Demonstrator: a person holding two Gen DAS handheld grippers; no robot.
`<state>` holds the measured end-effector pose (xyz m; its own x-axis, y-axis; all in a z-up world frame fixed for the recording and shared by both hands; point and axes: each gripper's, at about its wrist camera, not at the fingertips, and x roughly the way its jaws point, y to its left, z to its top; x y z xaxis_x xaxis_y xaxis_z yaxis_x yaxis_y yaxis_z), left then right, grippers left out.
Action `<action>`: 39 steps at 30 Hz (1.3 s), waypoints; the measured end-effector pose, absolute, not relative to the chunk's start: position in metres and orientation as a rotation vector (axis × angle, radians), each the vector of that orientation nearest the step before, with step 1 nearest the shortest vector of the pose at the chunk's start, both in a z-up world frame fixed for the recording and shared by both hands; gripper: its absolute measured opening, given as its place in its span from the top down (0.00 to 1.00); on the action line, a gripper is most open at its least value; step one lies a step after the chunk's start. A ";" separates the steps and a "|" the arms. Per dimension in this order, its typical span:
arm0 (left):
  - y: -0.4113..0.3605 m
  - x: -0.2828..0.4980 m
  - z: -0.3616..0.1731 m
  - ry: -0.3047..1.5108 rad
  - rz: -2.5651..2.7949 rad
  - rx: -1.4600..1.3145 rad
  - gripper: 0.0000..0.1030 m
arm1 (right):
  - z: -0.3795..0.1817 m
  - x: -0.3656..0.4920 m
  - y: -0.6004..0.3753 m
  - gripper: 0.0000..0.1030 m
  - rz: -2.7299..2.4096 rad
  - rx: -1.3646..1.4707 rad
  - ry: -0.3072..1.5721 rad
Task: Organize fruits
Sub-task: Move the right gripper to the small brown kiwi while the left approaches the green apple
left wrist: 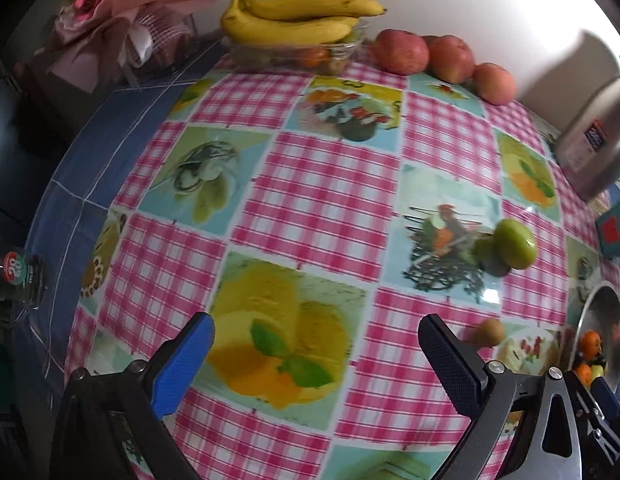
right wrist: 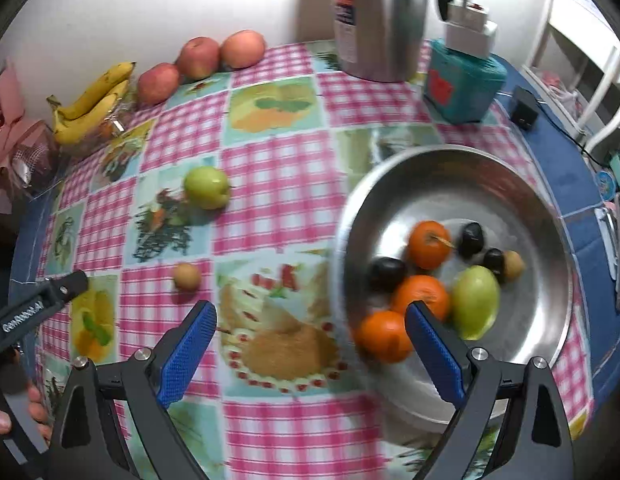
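Overhead, both the left gripper (left wrist: 316,354) and right gripper (right wrist: 310,340) hang with jaws spread, empty, above a pink-checked tablecloth (right wrist: 270,168) against a white wall (right wrist: 150,0). A green apple (right wrist: 206,187) lies loose beside the steel bowl (right wrist: 550,248) of fruit.
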<state>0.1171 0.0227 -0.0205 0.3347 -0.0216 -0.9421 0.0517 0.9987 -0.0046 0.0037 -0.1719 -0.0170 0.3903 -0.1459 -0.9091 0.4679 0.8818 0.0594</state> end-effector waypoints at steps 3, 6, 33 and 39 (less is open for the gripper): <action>0.027 0.121 -0.023 1.235 -0.040 0.022 0.00 | -0.019 0.015 -0.159 0.07 -0.375 0.330 1.112; 0.027 0.125 -0.026 1.247 -0.039 0.017 0.00 | -0.021 0.029 -0.147 0.07 -0.352 0.316 1.119; 0.027 0.151 -0.072 1.328 -0.009 0.059 0.00 | -0.086 0.085 -0.112 0.07 -0.332 0.217 1.287; 0.024 0.151 -0.073 1.334 -0.012 0.057 0.00 | -0.095 0.085 -0.107 0.06 -0.348 0.195 1.287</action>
